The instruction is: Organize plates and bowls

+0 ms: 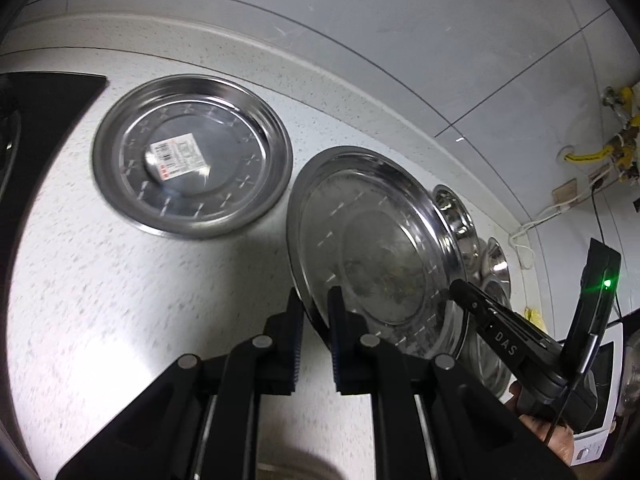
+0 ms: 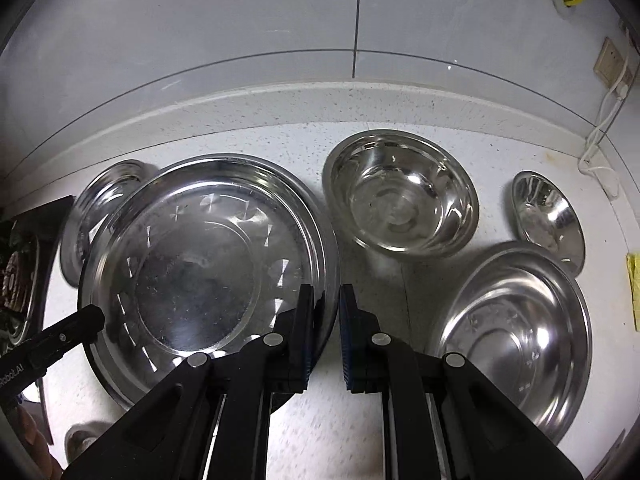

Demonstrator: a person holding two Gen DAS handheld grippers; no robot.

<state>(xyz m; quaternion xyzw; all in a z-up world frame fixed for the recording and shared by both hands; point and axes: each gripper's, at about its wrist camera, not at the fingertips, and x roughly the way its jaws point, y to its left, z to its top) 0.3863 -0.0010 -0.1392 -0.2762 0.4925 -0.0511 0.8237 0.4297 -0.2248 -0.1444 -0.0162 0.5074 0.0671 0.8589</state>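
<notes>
Gripping the big steel plate point(image 2: 208, 264) from both sides, that's where I am right now. My left gripper point(image 1: 316, 312) is clenched on the plate's near-left rim, the thin edge pinched between its pads, and in that view the plate tilts up off the speckled tabletop point(image 1: 120, 300). My right gripper point(image 2: 325, 320) is clamped on the opposite rim, the steel edge running straight between its fingers. From the right wrist I can see the tip of my other gripper touching the plate's far left edge.

Just left of the held plate, flat on the tabletop, lies a second plate point(image 1: 192, 156) with a barcode sticker point(image 1: 176, 156) in its middle. To the right of my plate, a deep bowl point(image 2: 400, 194) stands upright near the wall, a smaller bowl point(image 2: 548, 220) sits further right, tipped toward me, and a wide shallow dish point(image 2: 516, 336) rests in front of that one, touching it. A black stovetop point(image 1: 36, 128) edges in at far left.
</notes>
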